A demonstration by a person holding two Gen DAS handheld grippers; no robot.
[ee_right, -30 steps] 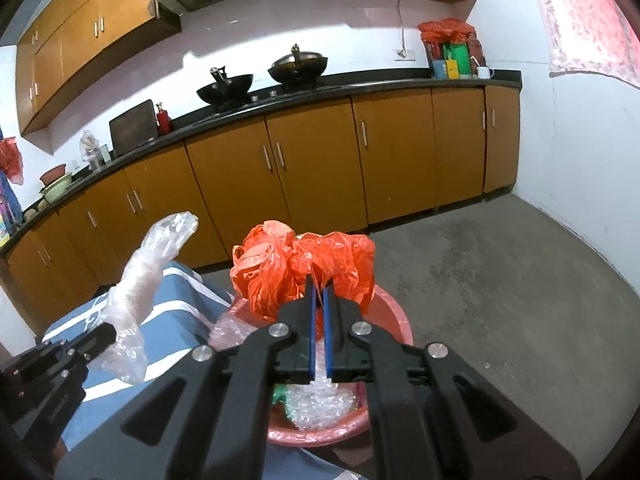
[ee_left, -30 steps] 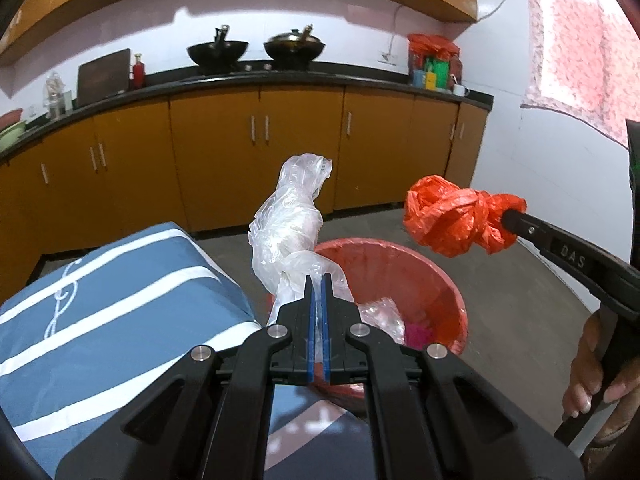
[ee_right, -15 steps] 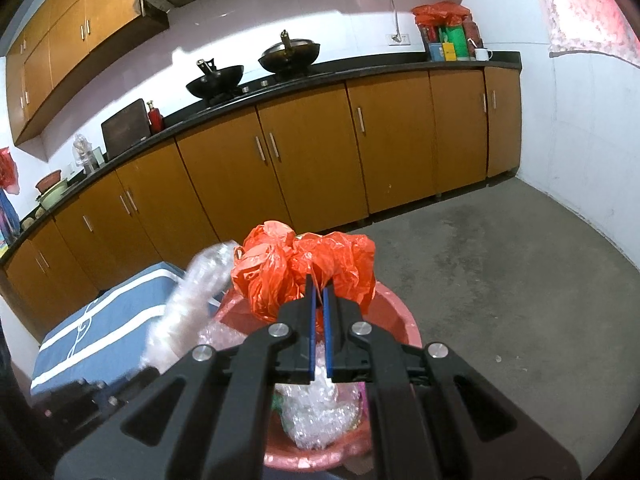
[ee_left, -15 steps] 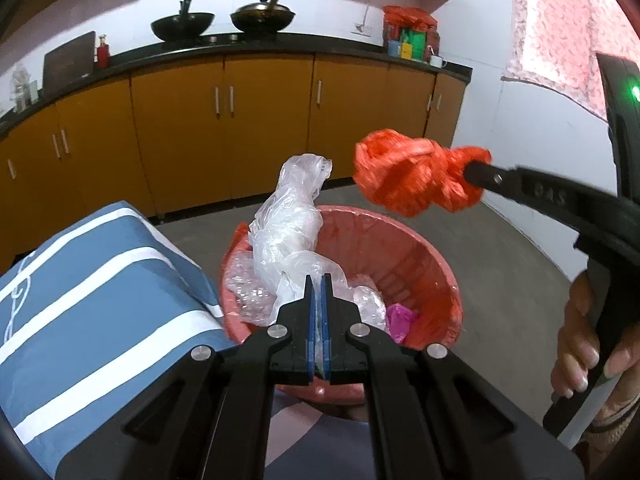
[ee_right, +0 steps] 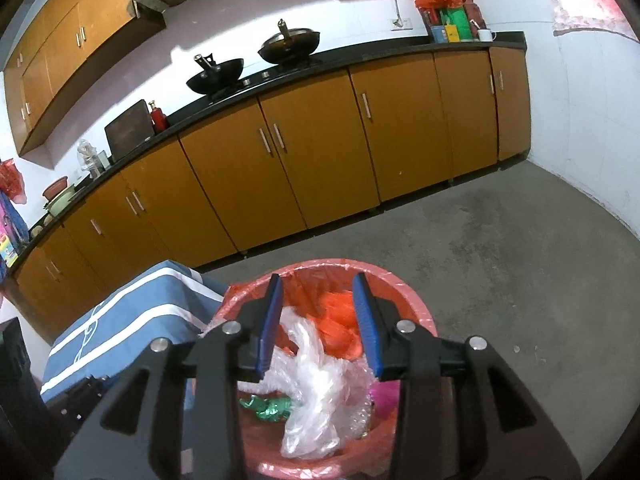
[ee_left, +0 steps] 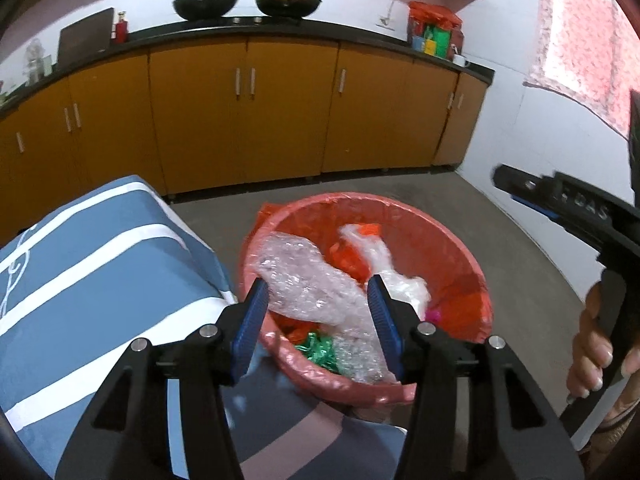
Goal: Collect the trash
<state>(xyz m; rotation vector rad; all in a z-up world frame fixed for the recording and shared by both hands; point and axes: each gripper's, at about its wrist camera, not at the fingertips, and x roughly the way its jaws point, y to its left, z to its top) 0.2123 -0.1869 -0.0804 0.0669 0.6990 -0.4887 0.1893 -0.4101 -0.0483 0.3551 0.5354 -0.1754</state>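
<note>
Setting: kitchen floor, your two grippers poised over a red bin point(ee_left: 452, 240) that stands against a blue striped cloth point(ee_left: 92, 256).
Left gripper: your left gripper point(ee_left: 318, 300) hangs above the near rim of the bin, its jaws spread and just opened, nothing pinched between them.
Right gripper: your right gripper point(ee_right: 318, 300) sits over the bin as well, jaws apart and just opened, no plastic pressed by its blue pads point(ee_right: 366, 312); in the left view it reaches in from 3 o'clock, with your hand point(ee_left: 596, 344) on its handle.
Clear bag: the clear plastic bag point(ee_right: 312, 364) lies inside the bin, on top of the pile, free of both grippers.
Orange bag: the orange bag point(ee_right: 340, 320) rests in the bin at 12 o'clock of the clear one, touching it.
Other trash: a sheet of bubble wrap point(ee_left: 304, 280) lies at 9 o'clock of the clear bag in the left view, a green foil scrap point(ee_right: 268, 404) at the bin's near side, and a small pink piece point(ee_right: 382, 394) at 3 o'clock.
Backdrop: brown cabinets point(ee_right: 320, 144) run under a dark counter point(ee_right: 360, 60), where two woks point(ee_right: 216, 74) stand at 12 o'clock.
</note>
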